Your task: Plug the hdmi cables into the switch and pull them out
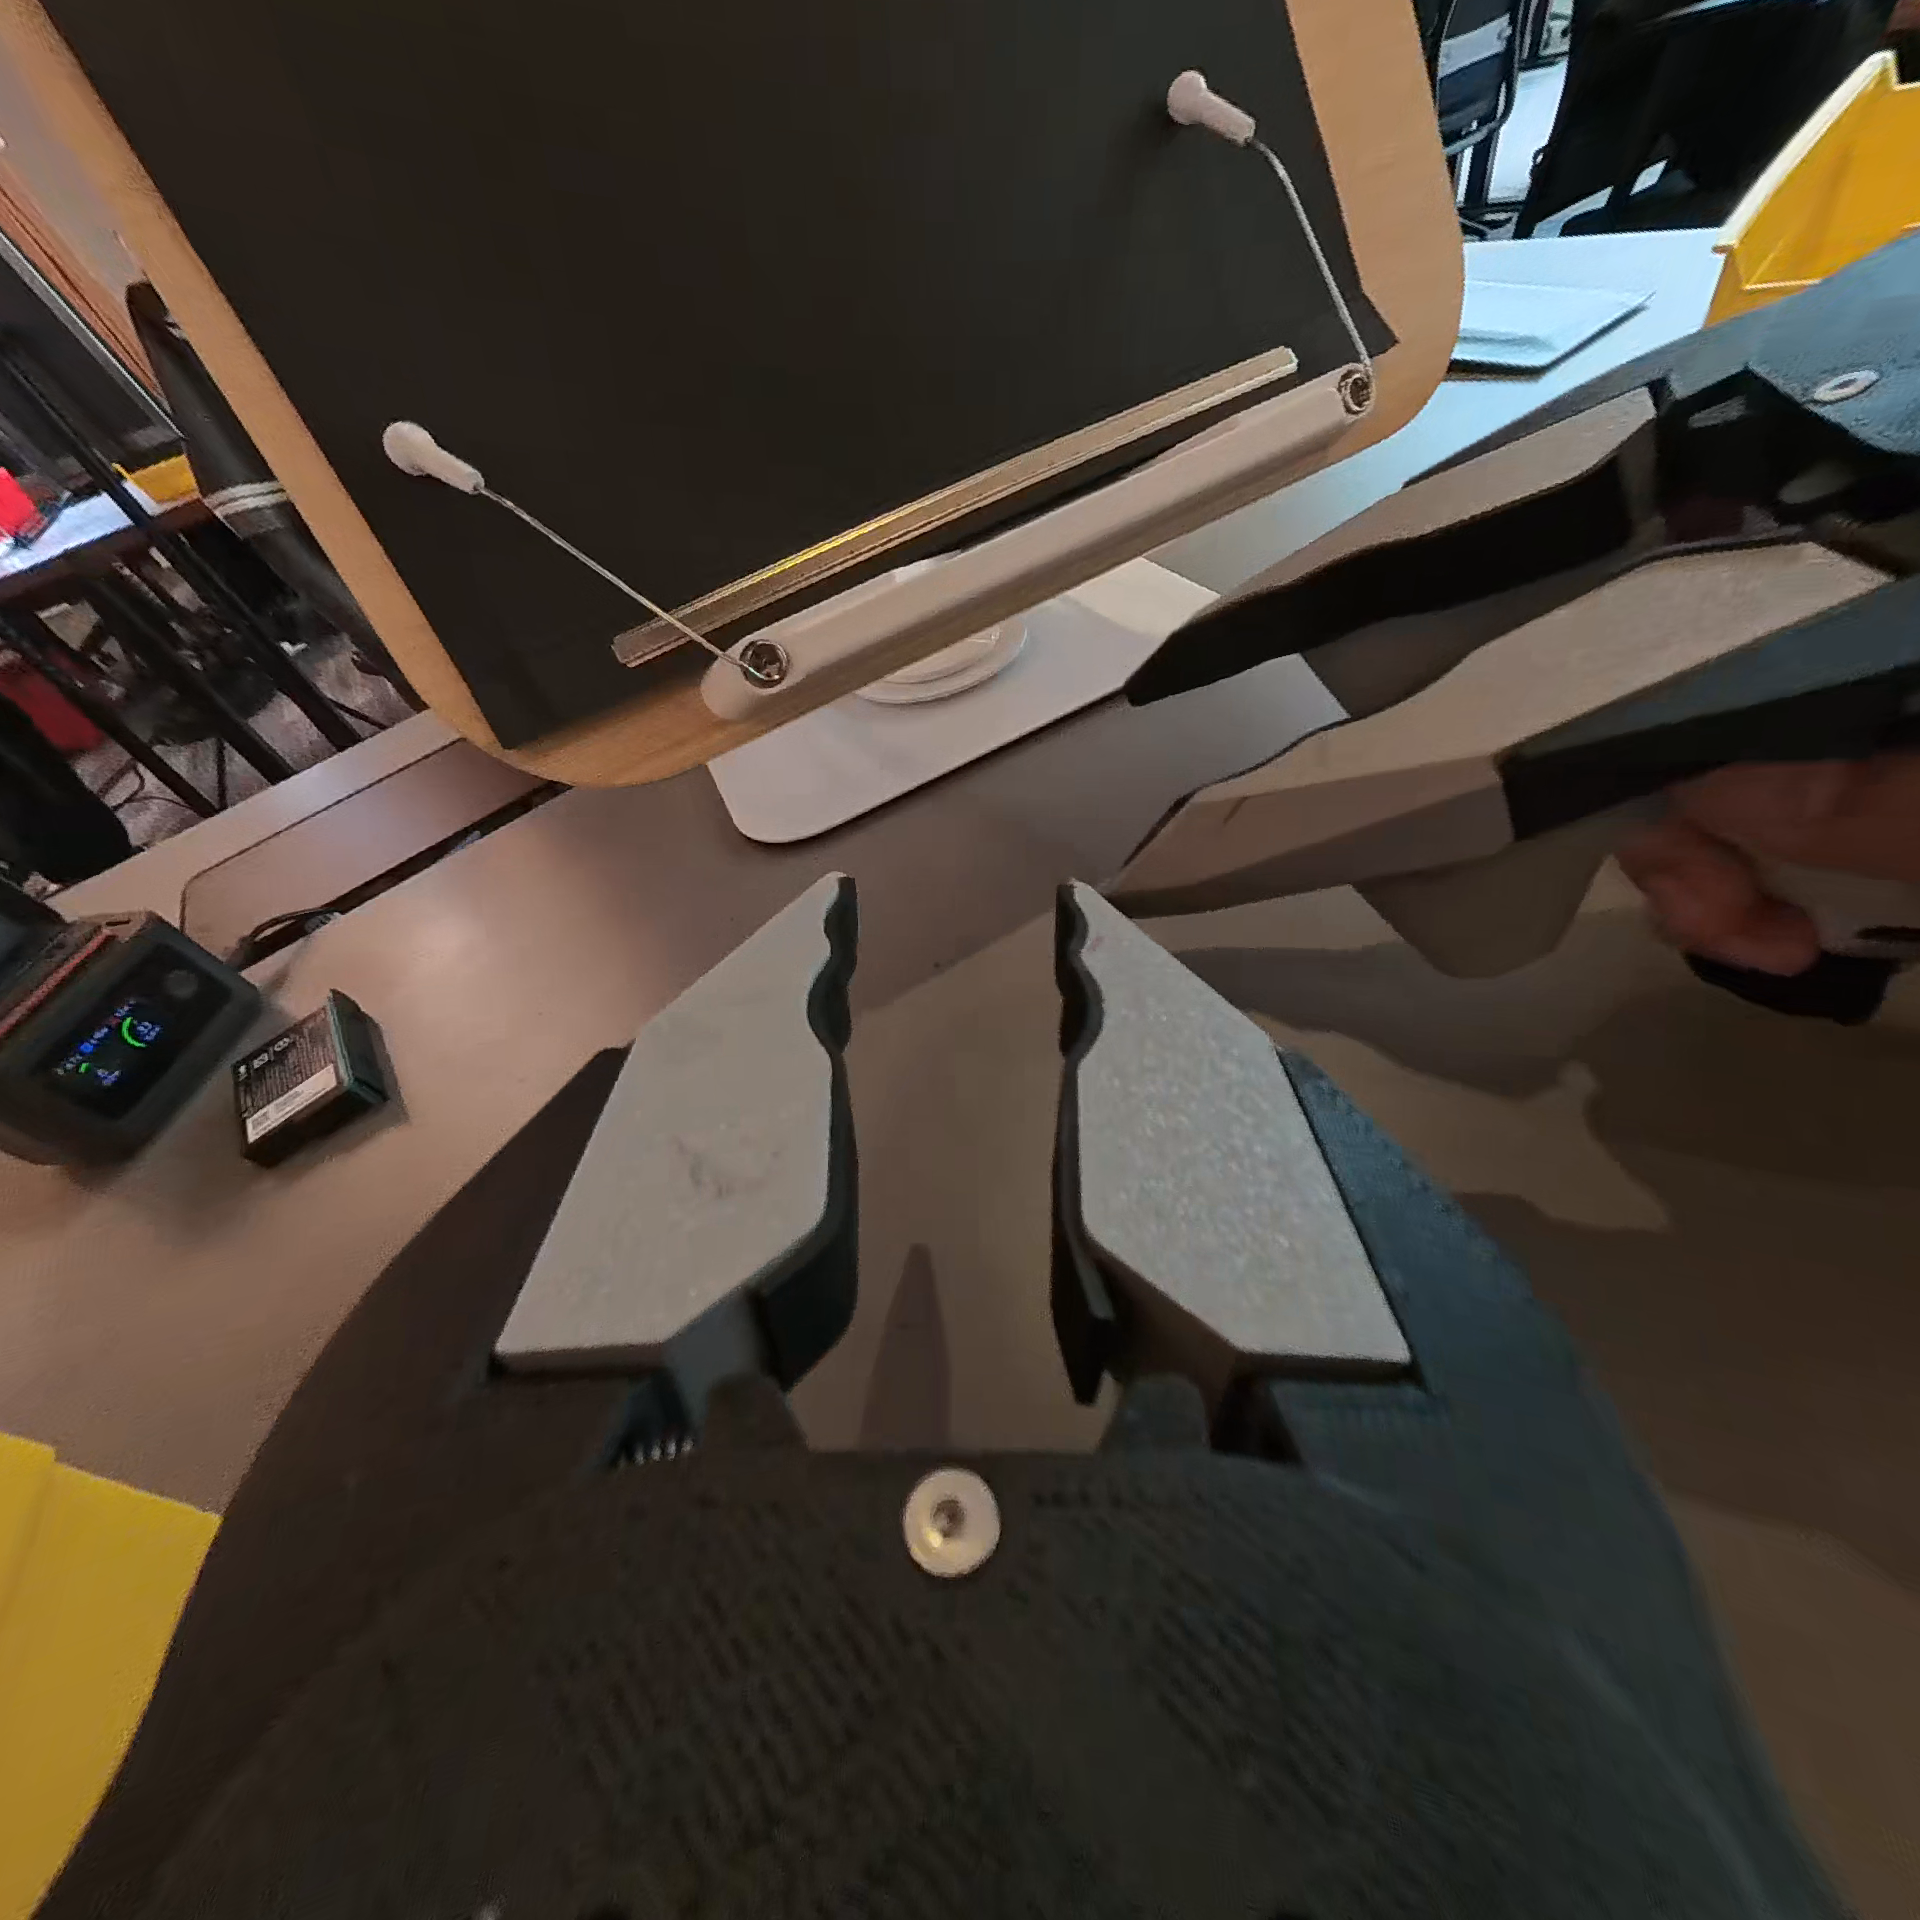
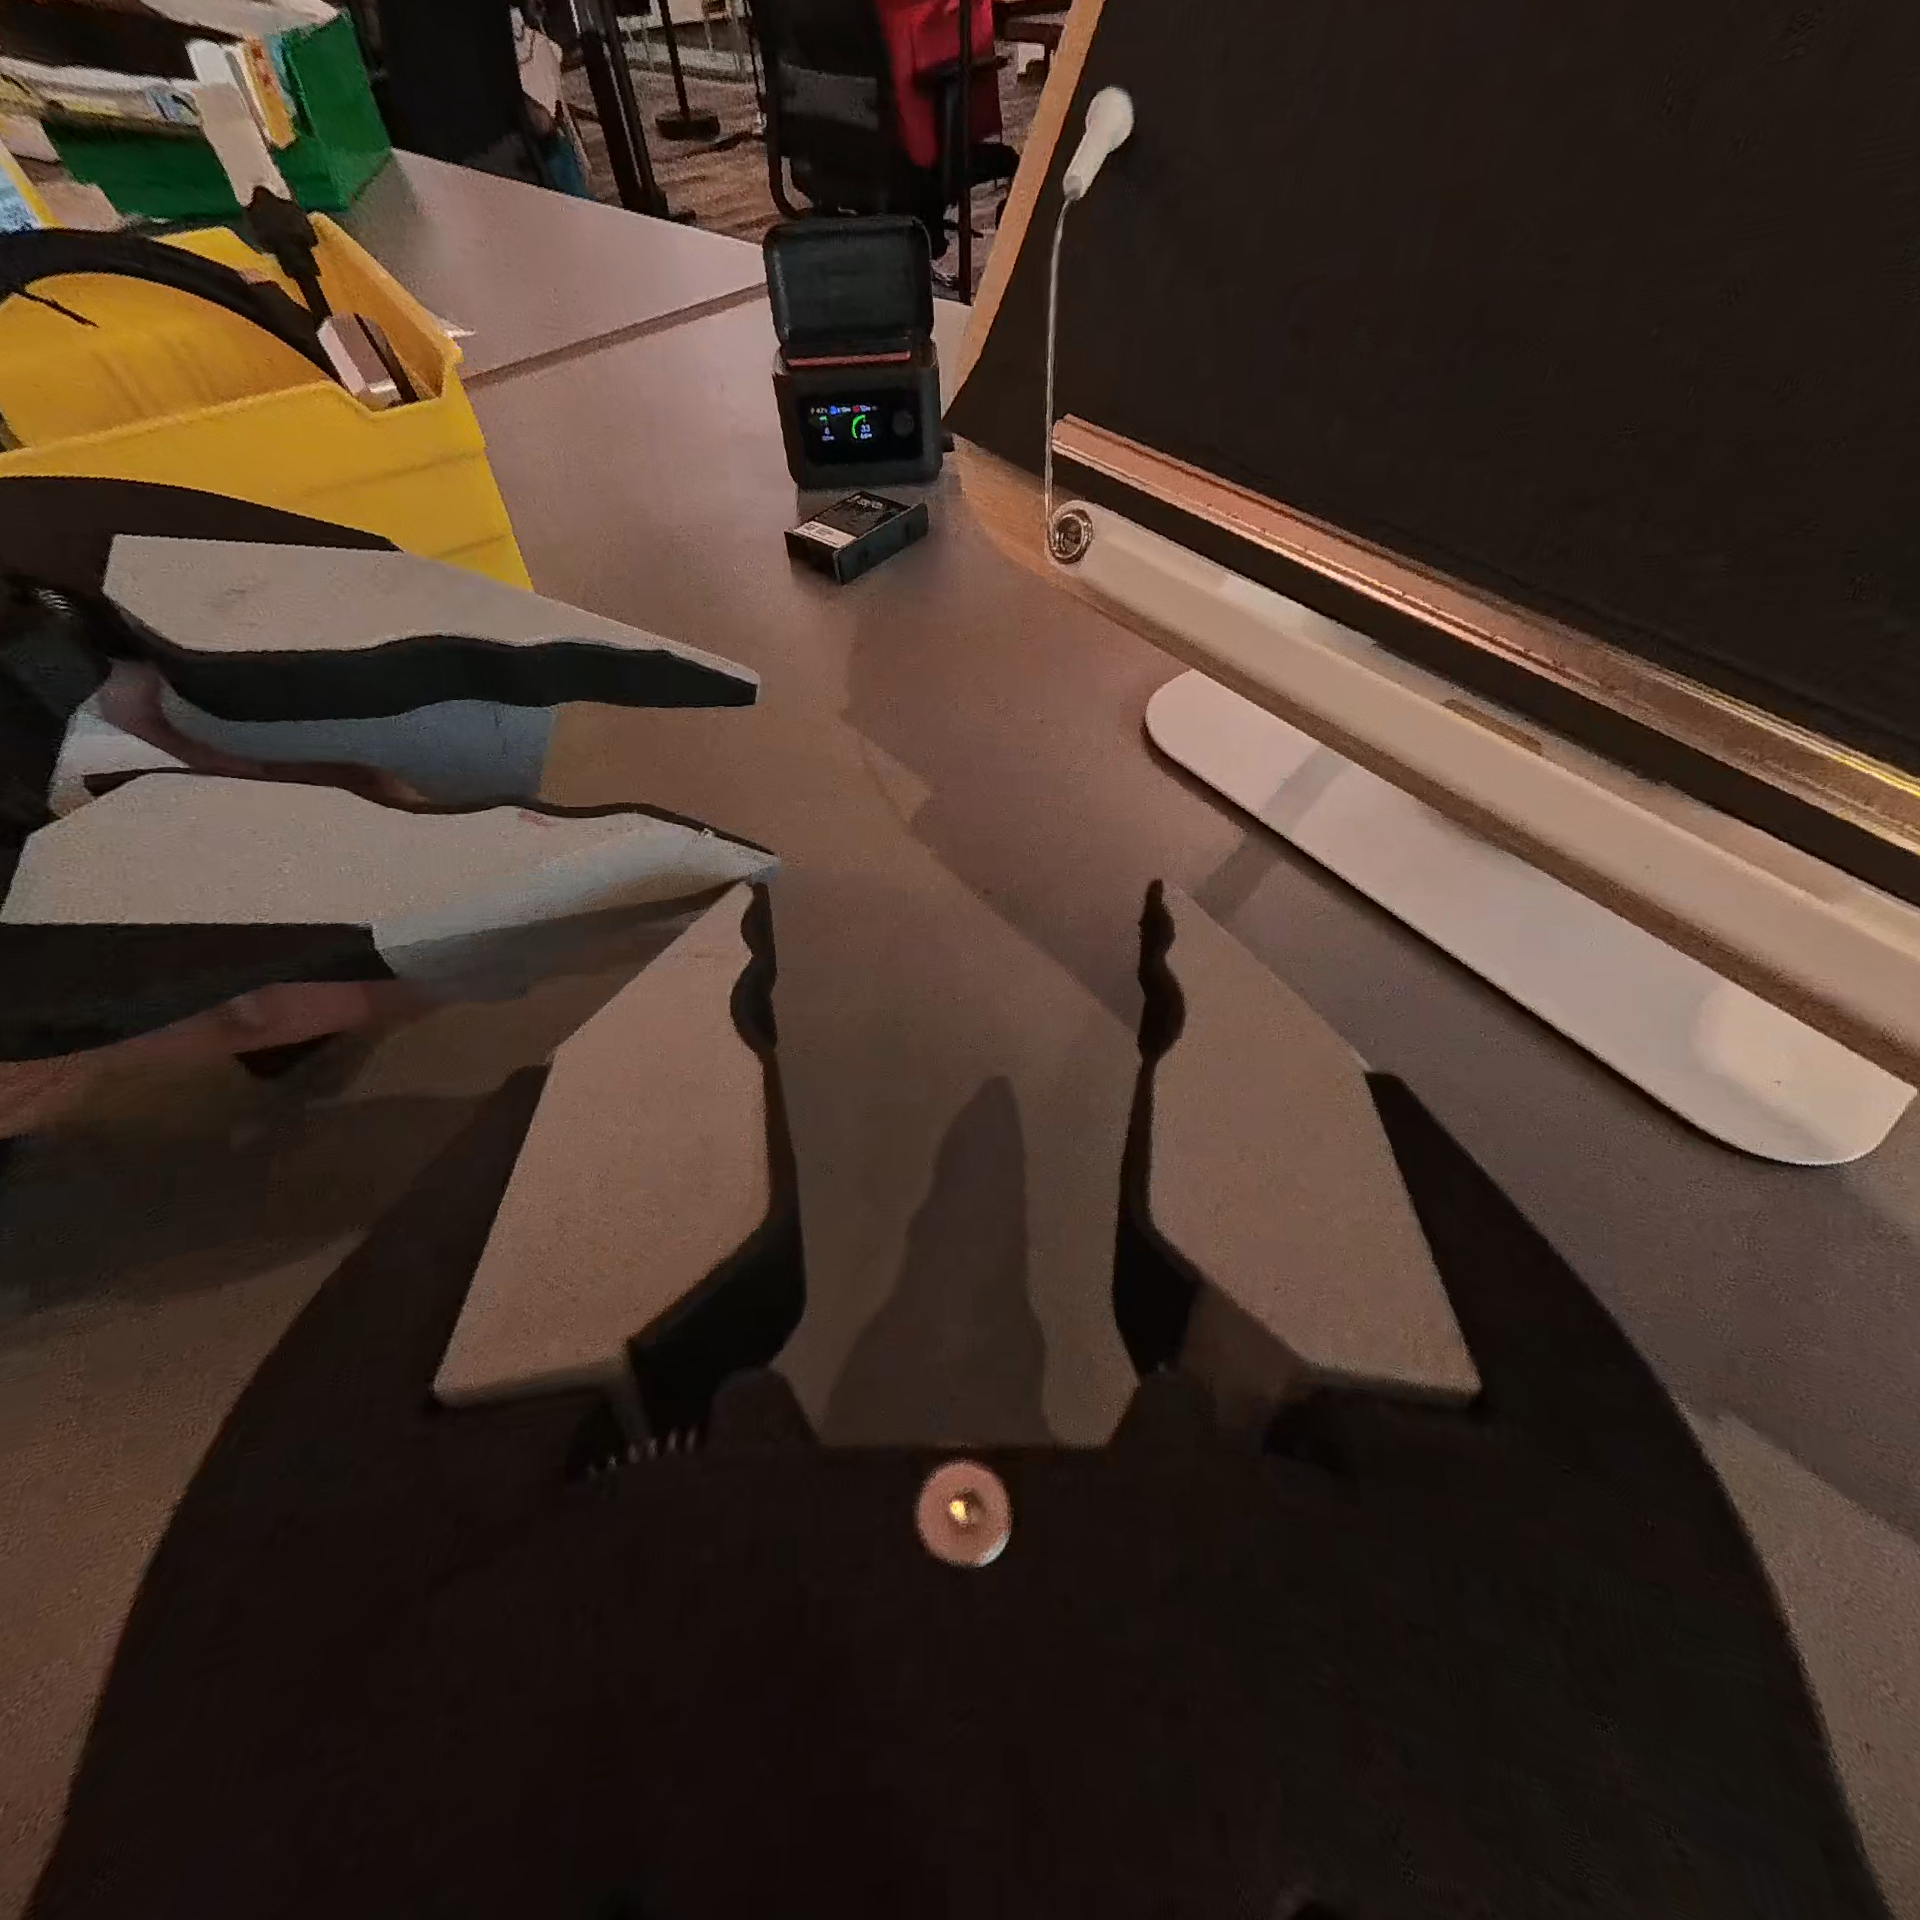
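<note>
My left gripper (image 1: 956, 914) is open and empty, low over the grey table (image 1: 582, 894). My right gripper (image 2: 956, 914) is open and empty too. Each shows in the other's view: the right one (image 1: 1127, 790) comes in from the right with a hand on its handle, and the left one (image 2: 764, 769) comes in from the left. Their tips are close together but apart. A black cable (image 2: 281, 249) with a plug end sticks up out of a yellow bin (image 2: 260, 436) at the far left of the right wrist view. I cannot make out the switch.
A tilted stand with a black board (image 1: 779, 312) (image 2: 1507, 260) and a white base (image 1: 935, 748) (image 2: 1507, 935) fills the back. A small dark case with a lit screen (image 1: 114, 1049) (image 2: 857, 426) and a small black box (image 1: 312, 1081) (image 2: 857, 535) sit beside it. Another yellow bin (image 1: 1839, 187) stands far right.
</note>
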The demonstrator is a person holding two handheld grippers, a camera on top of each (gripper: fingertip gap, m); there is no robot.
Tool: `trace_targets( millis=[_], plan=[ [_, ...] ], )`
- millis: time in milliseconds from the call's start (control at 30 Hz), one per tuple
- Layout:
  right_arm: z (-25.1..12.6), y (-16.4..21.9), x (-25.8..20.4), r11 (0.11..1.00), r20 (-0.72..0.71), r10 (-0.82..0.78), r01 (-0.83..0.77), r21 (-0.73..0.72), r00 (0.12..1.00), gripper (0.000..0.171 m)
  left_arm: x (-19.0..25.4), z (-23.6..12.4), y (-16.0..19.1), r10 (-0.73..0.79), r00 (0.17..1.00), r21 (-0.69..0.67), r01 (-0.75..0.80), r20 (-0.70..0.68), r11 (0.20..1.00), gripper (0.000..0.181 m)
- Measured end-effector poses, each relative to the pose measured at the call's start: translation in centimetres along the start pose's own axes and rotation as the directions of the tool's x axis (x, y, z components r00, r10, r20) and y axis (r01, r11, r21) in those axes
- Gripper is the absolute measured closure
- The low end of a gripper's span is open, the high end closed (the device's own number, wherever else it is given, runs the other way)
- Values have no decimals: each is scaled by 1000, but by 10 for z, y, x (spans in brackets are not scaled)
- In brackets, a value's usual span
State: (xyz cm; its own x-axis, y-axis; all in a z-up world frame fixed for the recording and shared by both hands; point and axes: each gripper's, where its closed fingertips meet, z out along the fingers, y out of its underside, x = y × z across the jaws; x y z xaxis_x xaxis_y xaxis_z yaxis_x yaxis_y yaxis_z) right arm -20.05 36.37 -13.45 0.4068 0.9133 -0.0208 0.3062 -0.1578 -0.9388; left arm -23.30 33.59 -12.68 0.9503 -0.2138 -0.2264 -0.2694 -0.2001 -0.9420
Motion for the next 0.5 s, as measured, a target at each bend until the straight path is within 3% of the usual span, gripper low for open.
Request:
trace_targets(
  millis=[133,500],
  plan=[
    [1,5,-4,1000,1,1,-1,-12,1000,101,1,-3,3,52,998,7,-52,21,999,146],
    [0,14,-10,996,81,80,-77,-40,993,92,14,-19,-11,-27,998,59,31,-60,998,139]
  ],
)
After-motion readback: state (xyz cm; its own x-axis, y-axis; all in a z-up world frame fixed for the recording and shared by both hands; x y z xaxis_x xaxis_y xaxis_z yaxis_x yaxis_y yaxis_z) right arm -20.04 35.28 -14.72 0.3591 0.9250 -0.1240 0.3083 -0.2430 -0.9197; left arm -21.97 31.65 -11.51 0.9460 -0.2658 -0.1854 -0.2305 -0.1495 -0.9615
